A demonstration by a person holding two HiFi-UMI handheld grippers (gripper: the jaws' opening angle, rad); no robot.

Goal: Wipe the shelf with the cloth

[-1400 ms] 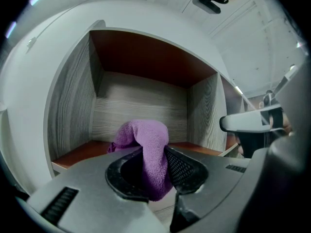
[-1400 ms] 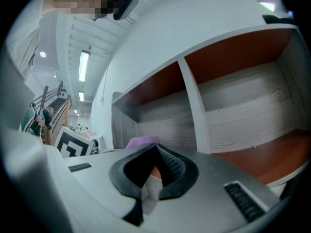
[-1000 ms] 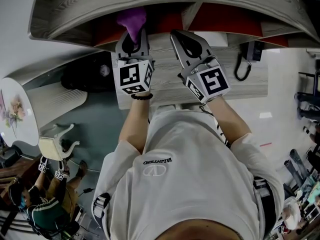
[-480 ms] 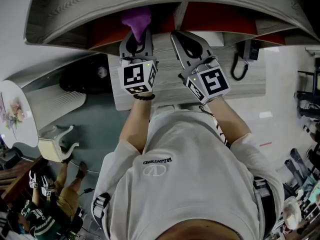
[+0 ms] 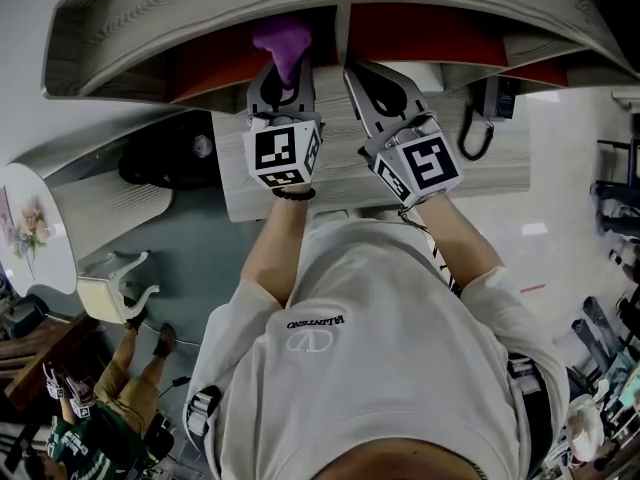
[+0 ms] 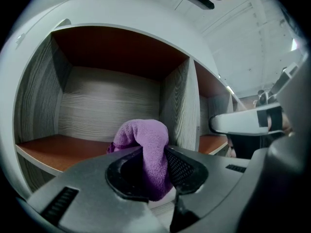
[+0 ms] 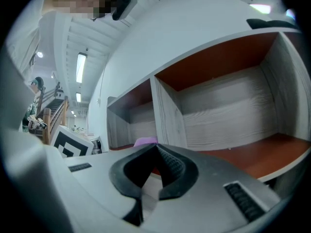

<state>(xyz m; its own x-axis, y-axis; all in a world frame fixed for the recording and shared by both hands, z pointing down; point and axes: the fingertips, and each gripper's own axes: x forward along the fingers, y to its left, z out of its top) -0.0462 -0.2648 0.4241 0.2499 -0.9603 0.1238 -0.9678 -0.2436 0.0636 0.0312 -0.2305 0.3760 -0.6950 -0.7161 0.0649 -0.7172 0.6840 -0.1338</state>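
A purple cloth [image 5: 281, 44] [image 6: 148, 144] is clamped in my left gripper [image 5: 283, 78] [image 6: 158, 171], which is shut on it. The cloth's bunched end reaches into the left compartment of the grey shelf [image 5: 130, 13], over its reddish-brown floor [image 6: 63, 149] and close to the upright divider [image 6: 182, 110]. My right gripper [image 5: 372, 80] [image 7: 155, 171] is beside it to the right, shut with nothing between its jaws, in front of the right compartment [image 7: 252, 154]. A bit of the cloth [image 7: 145, 141] shows past the divider [image 7: 167, 118] in the right gripper view.
A pale wooden desk top [image 5: 500, 158] lies under both grippers, with a dark cable or handset [image 5: 480, 128] at its right. A white round table [image 5: 30, 223] and a chair [image 5: 115, 283] stand below left. Other people [image 5: 90, 428] are at the bottom left.
My left gripper has carried the cloth rightward along the shelf, toward the divider. The right gripper has stayed about where it was.
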